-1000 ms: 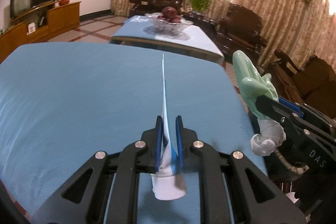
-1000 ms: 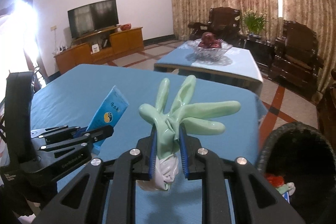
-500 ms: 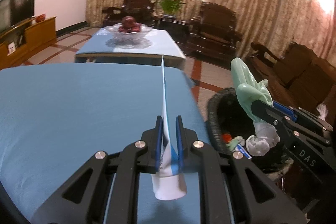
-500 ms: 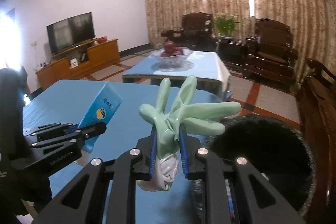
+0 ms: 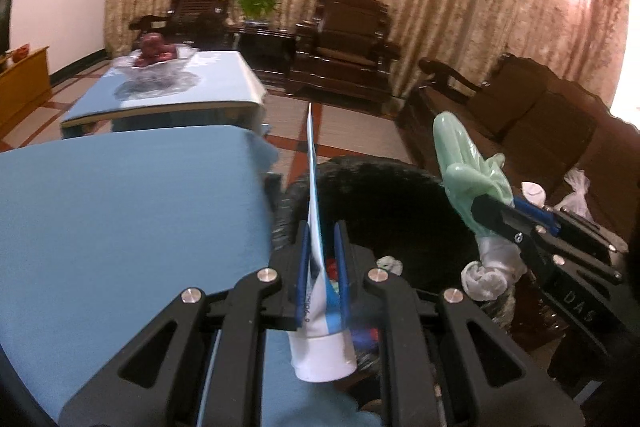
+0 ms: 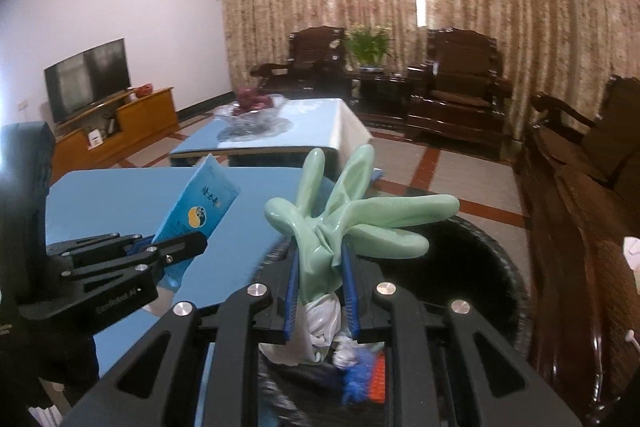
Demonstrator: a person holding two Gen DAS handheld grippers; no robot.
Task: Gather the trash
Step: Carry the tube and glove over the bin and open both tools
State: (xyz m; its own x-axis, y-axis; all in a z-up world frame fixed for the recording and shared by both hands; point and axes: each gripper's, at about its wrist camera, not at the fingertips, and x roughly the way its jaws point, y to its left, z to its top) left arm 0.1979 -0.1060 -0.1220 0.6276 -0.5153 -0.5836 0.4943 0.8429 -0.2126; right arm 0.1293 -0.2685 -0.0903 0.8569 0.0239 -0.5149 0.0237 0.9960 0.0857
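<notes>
At nine o'clock in my left view lies the table (image 5: 120, 211) under its blue cloth, its edge ending just beside the bin (image 5: 392, 195), a black round one that fills the middle of the view. My left gripper (image 5: 320, 259) is clamped on a flattened blue and white tube (image 5: 316, 267), which stands edge-on between the blue pads with its white cap end hanging down at six o'clock and its thin crimped end pointing up toward twelve. The tube sits over the near rim of the bin, right where cloth meets bin. Inside the bin, low down behind the fingers, I can see scraps of red, white and blue rubbish, too small to name. At three o'clock my right gripper (image 5: 496, 215) reaches in from the side, closed on a pale green rubber glove (image 5: 464, 171) whose white lining bunches out below the fingers; it hangs above the far side of the bin. In my right view, the left gripper (image 6: 168, 251) shows at nine o'clock with the tube (image 6: 200, 203) face-on, over the cloth. The glove (image 6: 340, 227) is pinched at its middle between my blue pads, fingers splayed up toward twelve and out toward two o'clock, with the bin (image 6: 492, 267) directly below and behind it from three to six.
</notes>
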